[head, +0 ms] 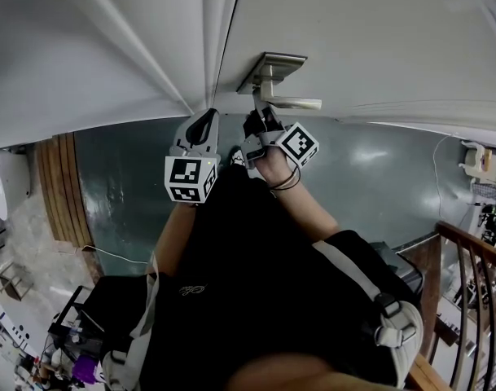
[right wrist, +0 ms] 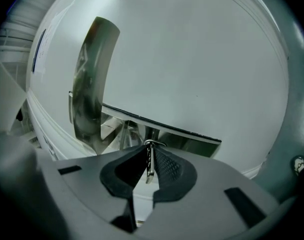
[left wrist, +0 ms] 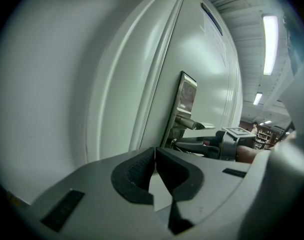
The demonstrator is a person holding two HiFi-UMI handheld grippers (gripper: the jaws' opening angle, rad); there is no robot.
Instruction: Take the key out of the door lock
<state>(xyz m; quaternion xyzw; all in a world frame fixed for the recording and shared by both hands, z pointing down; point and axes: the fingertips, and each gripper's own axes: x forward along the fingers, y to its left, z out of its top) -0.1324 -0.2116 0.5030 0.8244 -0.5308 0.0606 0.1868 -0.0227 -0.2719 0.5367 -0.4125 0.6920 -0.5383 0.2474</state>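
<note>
thin silvery key (right wrist: 149, 168) seen edge-on, wire ring at its top, sat low centre of frame under the lever handle (right wrist: 181, 136), right tool (right wrist: 151, 153) gripped it, left tool (left wrist: 154, 153) was clenched empty beside the white door (left wrist: 117, 84)

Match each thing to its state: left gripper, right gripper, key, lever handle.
Things:
1 left gripper
2 right gripper
3 key
4 lever handle

States:
A fixed to the door
B jaws together, nothing between them
C edge-on between two pads
D closed on a thin metal thing

Pairs: 1-B, 2-D, 3-C, 4-A.
</note>
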